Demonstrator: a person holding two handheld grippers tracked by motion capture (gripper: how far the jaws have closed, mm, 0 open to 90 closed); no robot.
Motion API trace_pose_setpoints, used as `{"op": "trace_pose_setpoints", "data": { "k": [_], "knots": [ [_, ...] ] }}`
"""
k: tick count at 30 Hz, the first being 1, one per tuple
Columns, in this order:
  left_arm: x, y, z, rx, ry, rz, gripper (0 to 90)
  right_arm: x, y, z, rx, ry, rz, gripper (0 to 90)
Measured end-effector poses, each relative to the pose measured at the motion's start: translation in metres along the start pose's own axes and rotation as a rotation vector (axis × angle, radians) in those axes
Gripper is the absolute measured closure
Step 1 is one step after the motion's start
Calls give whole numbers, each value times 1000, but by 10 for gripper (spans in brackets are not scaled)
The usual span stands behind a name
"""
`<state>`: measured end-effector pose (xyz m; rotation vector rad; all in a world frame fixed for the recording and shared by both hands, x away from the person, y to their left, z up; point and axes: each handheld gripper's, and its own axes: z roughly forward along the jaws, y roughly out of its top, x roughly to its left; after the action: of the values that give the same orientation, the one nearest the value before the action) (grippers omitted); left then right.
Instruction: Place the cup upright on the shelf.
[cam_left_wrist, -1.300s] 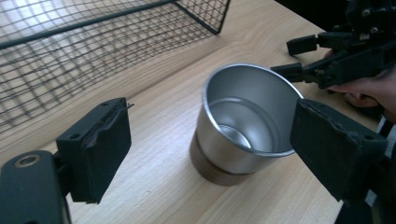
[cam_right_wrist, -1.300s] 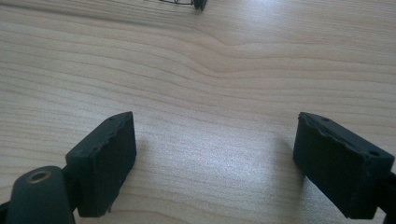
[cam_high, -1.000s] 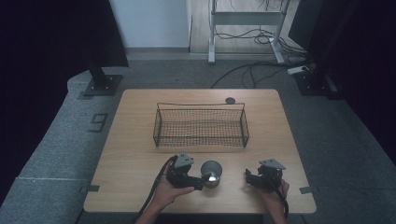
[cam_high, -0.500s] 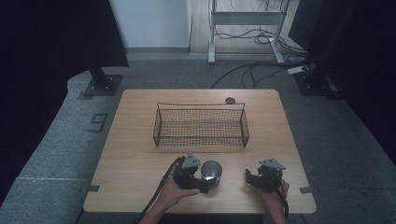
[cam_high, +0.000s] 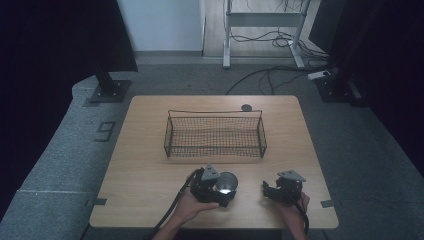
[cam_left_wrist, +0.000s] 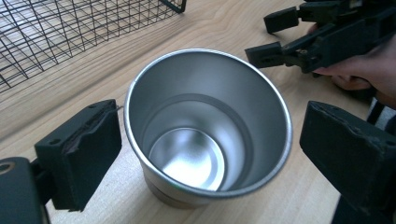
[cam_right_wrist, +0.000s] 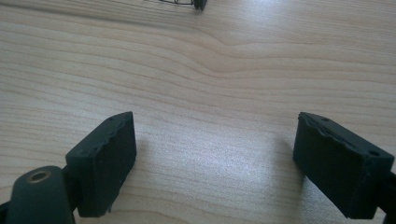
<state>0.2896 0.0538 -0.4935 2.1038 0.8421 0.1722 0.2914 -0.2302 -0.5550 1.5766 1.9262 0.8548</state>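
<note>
The steel cup (cam_left_wrist: 208, 126) stands upright on the counter (cam_high: 150, 170), in front of the wire basket (cam_high: 215, 134). The left tongs (cam_left_wrist: 205, 149) have just been opening and flank the cup, spread. The right tongs (cam_right_wrist: 224, 158) rest spread, beside the cup, holding nothing.
</note>
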Motion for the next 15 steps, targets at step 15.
{"op": "trace_pose_setpoints", "data": {
  "k": [15],
  "knots": [
    [-4, -6, 23, 39, 46, 20, 116, 0, 0, 0, 0, 1, 1, 133]
  ]
}}
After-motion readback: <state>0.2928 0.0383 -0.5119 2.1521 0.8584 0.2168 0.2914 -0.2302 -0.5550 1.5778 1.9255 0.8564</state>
